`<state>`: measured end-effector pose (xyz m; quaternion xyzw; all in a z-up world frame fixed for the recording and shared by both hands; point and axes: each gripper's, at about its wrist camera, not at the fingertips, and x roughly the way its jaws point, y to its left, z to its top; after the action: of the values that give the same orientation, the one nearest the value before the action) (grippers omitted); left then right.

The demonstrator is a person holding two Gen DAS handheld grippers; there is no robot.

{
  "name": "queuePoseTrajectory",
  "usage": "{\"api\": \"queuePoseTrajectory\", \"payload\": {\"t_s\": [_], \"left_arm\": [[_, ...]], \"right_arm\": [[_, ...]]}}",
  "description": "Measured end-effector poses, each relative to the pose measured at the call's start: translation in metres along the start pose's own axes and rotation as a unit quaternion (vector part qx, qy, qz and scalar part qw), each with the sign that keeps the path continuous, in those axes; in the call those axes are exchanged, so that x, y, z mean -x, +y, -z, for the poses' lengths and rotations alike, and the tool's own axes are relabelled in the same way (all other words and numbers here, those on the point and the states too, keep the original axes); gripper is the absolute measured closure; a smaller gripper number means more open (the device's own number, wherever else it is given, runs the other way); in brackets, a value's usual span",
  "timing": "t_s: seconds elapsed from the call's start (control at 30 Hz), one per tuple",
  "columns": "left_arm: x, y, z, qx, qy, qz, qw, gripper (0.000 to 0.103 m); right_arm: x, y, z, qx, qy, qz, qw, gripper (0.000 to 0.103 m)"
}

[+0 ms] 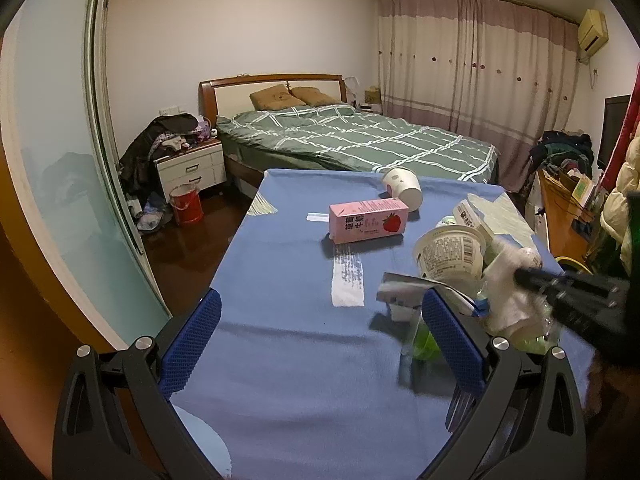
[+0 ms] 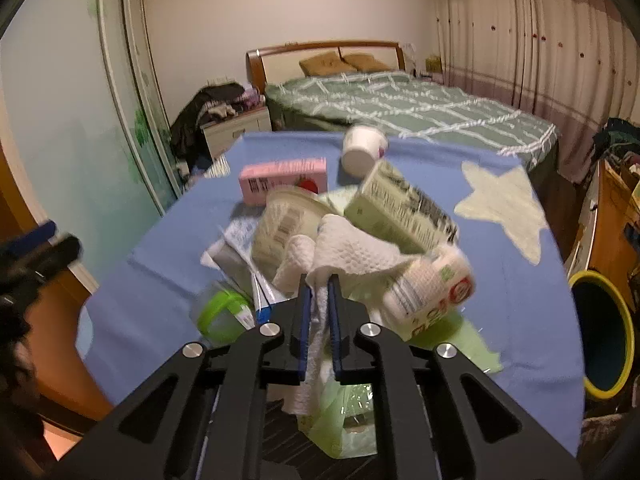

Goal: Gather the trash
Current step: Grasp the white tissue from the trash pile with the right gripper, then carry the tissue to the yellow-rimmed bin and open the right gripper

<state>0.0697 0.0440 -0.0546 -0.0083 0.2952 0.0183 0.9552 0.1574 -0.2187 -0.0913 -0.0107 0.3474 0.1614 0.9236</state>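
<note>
My right gripper (image 2: 318, 282) is shut on a crumpled white paper towel (image 2: 348, 252) that lies on top of a heap of trash. The heap holds a yogurt tub (image 2: 280, 228), a green carton (image 2: 400, 208), a small red-labelled bottle (image 2: 432, 292) and a clear cup with a green handle (image 2: 222, 312). In the left wrist view the same gripper (image 1: 522, 274) reaches into the paper towel (image 1: 508, 280) from the right. My left gripper (image 1: 322, 300) is open above the blue tablecloth (image 1: 280, 280), just left of the heap, with nothing between its fingers. A pink strawberry milk carton (image 1: 368, 220) and a tipped white paper cup (image 1: 402, 186) lie farther back.
A thin green plastic bag (image 2: 348, 420) hangs under the right gripper at the table's near edge. A dark bin with a yellow rim (image 2: 604, 332) stands on the floor to the right. A bed (image 1: 360, 140), a nightstand (image 1: 192, 168) and a red bucket (image 1: 186, 204) lie beyond the table.
</note>
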Motion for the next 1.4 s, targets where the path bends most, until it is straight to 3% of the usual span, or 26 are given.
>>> {"api": "queuePoseTrajectory", "payload": {"t_s": [0.33,0.6,0.8,1.07,1.17,1.2,1.33,1.4], "left_arm": [[-0.002,-0.017,0.000,-0.017,0.001,0.015,0.9998,0.004],[-0.005,-0.037,0.004,-0.037,0.009,0.037,0.9986,0.004],[-0.014,-0.057,0.004,-0.055,0.019,0.051,0.9970,0.004],[-0.035,-0.086,-0.002,-0.071,0.038,0.069,0.9944,0.004],[-0.046,-0.100,-0.004,-0.078,0.047,0.074,0.9931,0.004],[-0.051,-0.105,-0.006,-0.080,0.051,0.075,0.9926,0.004],[-0.067,-0.120,-0.012,-0.088,0.061,0.080,0.9911,0.004],[-0.072,-0.125,-0.015,-0.089,0.064,0.081,0.9906,0.004]], "right_arm": [[0.057,-0.026,-0.033,-0.015,-0.073,0.003,0.997,0.095],[0.082,-0.075,-0.051,-0.037,-0.106,0.059,0.992,0.095],[0.068,-0.158,-0.037,-0.100,-0.071,0.131,0.984,0.095],[0.035,-0.267,0.003,-0.173,-0.002,0.229,0.958,0.095],[0.017,-0.294,0.013,-0.192,0.023,0.243,0.950,0.093],[0.012,-0.305,0.019,-0.199,0.034,0.250,0.947,0.091],[-0.002,-0.334,0.033,-0.228,0.056,0.260,0.937,0.067],[-0.005,-0.344,0.038,-0.238,0.062,0.266,0.932,0.065]]}}
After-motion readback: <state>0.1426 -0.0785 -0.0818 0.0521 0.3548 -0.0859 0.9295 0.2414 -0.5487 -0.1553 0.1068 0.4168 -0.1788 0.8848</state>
